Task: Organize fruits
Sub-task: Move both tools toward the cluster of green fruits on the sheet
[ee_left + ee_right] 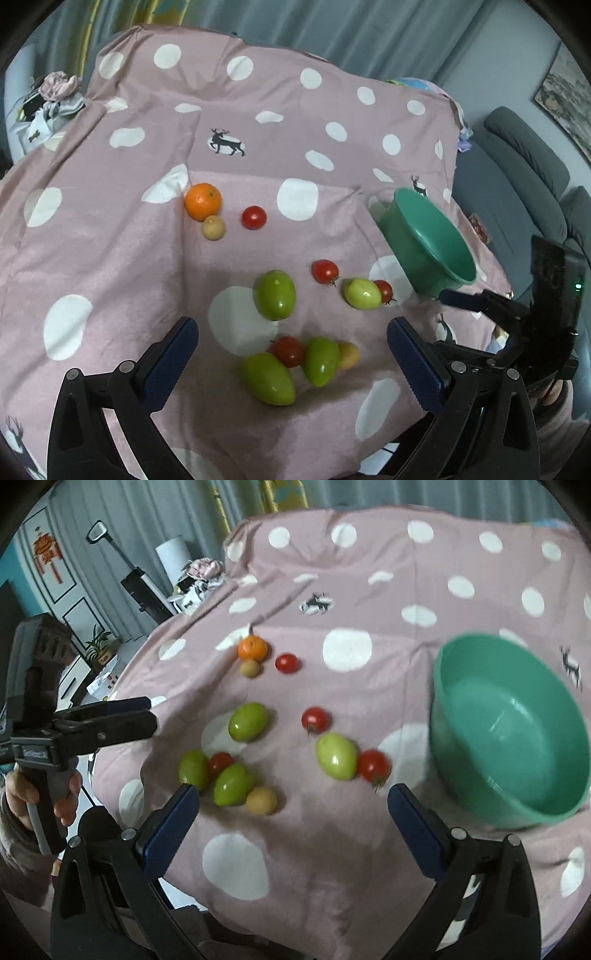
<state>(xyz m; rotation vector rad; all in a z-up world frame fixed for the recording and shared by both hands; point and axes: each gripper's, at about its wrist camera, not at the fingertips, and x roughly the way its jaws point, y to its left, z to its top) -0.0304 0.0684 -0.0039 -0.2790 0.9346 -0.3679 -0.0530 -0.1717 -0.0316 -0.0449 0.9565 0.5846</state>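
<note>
Above the cloth [110,240], both grippers, left [291,363] and right [293,829], hung agape and empty; best to straddle one green fruit [274,294], then carry it to the bowl [554,805].

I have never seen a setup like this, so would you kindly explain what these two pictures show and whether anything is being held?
There is no robot here. A person holds a hand-operated clamp with two fingers in each hand, and each clamp carries a wide-angle camera looking along its fingers.

One picture looks out from the left gripper, the other from the right gripper. Each also catches the other clamp at its edge.

On the pink spotted cloth lie an orange, several green fruits, small red tomatoes and two small yellowish fruits. A green bowl sits empty beside them.

Both grippers are open, holding nothing.
</note>
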